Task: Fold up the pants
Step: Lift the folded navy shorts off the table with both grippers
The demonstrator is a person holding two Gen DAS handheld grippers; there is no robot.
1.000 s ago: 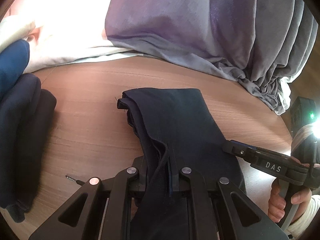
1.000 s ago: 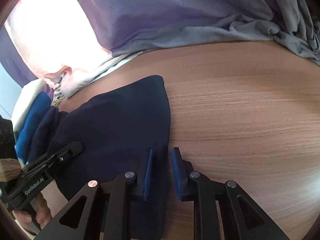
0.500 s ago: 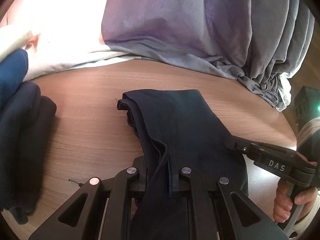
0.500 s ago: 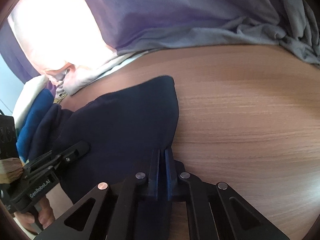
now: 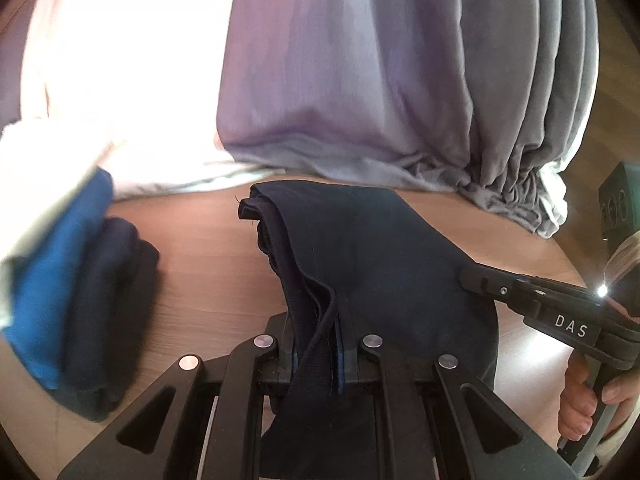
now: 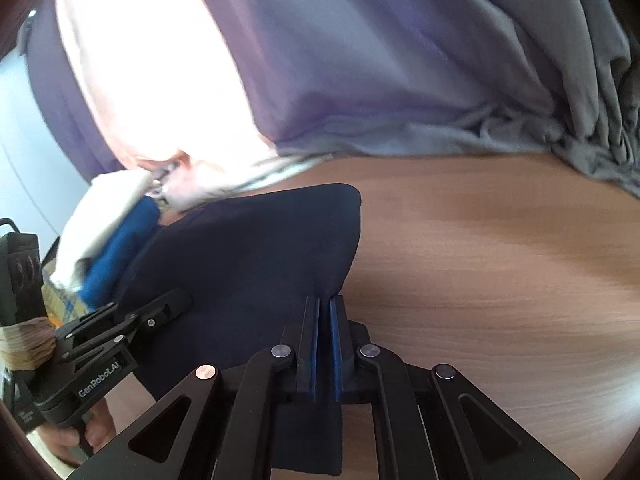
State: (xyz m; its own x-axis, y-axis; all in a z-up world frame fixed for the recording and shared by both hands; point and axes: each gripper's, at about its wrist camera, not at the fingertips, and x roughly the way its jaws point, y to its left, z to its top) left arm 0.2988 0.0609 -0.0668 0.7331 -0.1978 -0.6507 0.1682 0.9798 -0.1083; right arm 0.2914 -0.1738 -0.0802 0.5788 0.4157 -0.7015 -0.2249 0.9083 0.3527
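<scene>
Pants (image 5: 372, 256) stretch lengthwise ahead of both grippers, left gripper (image 5: 316, 344) and right gripper (image 6: 324, 344) clamped on near-edge corners, counter (image 6: 500, 280) beneath.

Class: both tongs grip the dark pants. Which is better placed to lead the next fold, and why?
Probably the left tongs: they clamp the thick layered edge of the pants. The right tongs pinch only a thin side edge.
</scene>
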